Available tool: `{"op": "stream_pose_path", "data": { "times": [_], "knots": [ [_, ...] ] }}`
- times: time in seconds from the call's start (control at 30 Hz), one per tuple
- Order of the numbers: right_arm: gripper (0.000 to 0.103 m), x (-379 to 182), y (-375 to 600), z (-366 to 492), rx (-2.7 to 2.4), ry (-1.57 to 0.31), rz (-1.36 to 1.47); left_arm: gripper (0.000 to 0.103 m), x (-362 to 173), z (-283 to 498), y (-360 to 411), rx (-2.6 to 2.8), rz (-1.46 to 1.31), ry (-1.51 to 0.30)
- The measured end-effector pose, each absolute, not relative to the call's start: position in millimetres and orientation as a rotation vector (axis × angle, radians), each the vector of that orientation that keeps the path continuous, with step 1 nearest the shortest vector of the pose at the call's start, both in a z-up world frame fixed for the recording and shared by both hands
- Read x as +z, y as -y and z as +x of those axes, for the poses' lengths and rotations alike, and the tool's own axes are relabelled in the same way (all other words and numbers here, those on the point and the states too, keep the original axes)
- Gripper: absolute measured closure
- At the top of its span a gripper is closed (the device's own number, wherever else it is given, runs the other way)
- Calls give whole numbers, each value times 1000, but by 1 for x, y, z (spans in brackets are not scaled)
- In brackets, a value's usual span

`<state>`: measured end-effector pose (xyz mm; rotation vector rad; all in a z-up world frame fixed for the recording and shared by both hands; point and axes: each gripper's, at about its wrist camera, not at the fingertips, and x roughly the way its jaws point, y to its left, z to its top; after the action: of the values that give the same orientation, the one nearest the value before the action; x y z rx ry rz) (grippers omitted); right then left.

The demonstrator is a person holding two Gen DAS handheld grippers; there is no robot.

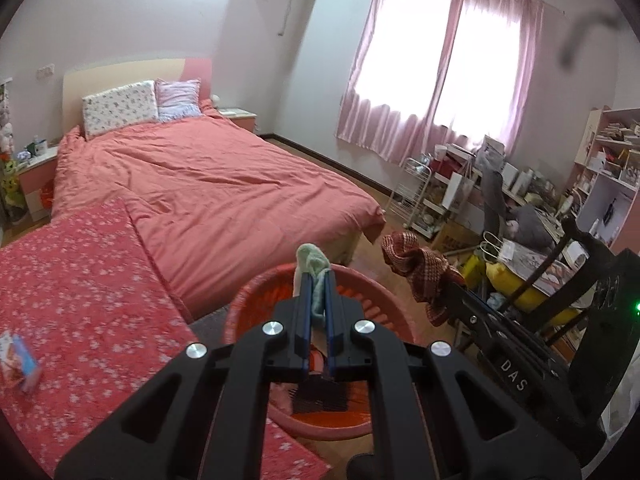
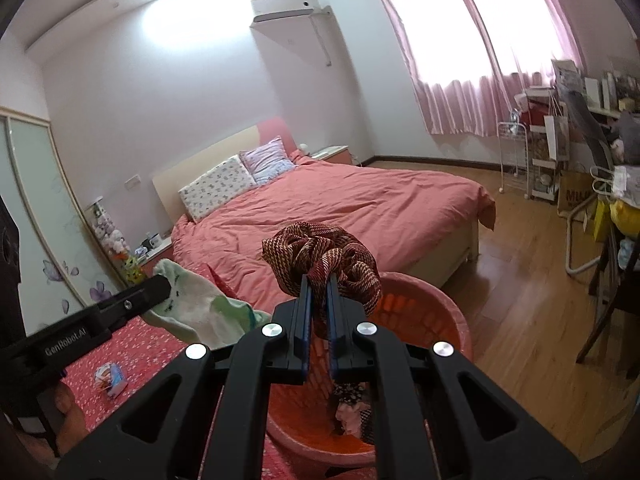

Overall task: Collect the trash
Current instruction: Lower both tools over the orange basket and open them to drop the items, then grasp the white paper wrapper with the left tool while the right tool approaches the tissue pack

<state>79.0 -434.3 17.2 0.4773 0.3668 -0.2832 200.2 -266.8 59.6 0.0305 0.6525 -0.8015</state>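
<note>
My left gripper [image 1: 316, 280] is shut on a pale green and white cloth [image 1: 314, 264] and holds it over the orange-red plastic basket [image 1: 248, 304]. My right gripper [image 2: 319, 280] is shut on a bunched red-brown woven cloth [image 2: 324, 256] above the same basket [image 2: 448, 312]. The woven cloth also shows in the left wrist view [image 1: 416, 268], and the pale cloth in the right wrist view [image 2: 192, 304]. Some fabric items lie inside the basket [image 2: 352, 412]. A small colourful packet [image 1: 18, 360] lies on the red floral cover; it also shows in the right wrist view [image 2: 110, 378].
A large bed with a salmon duvet [image 1: 208, 184] fills the middle. A red floral cover [image 1: 80, 288] lies at the left. A cluttered desk, rack and shelves [image 1: 520, 200] stand at the right under pink curtains. Wooden floor [image 2: 532, 320] lies right of the basket.
</note>
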Motion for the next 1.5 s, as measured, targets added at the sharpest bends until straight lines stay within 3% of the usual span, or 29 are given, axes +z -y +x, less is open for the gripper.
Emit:
{"op": "stream_pose_path", "data": {
  "times": [0.2, 0.3, 0.37, 0.43, 0.5, 1.13, 1.5],
  "knots": [
    [96, 7, 443, 82, -284, -381, 508, 96, 40, 206, 288, -816, 55, -694],
    [95, 1, 447, 89, -252, -412, 531, 85, 28, 211, 293, -798, 71, -730],
    [88, -4, 449, 93, -237, -436, 544, 71, 20, 218, 290, -777, 62, -761],
    [70, -8, 449, 92, -237, -446, 547, 69, 15, 223, 284, -751, 60, -770],
    [67, -9, 447, 90, -238, -452, 544, 68, 10, 229, 273, -716, 63, -774],
    [59, 8, 374, 116, -188, -510, 347, 41, 1, 249, 86, -281, 72, -726],
    [58, -3, 307, 138, -66, -592, 269, 41, -23, 292, -34, -25, -94, -810]
  ]
}}
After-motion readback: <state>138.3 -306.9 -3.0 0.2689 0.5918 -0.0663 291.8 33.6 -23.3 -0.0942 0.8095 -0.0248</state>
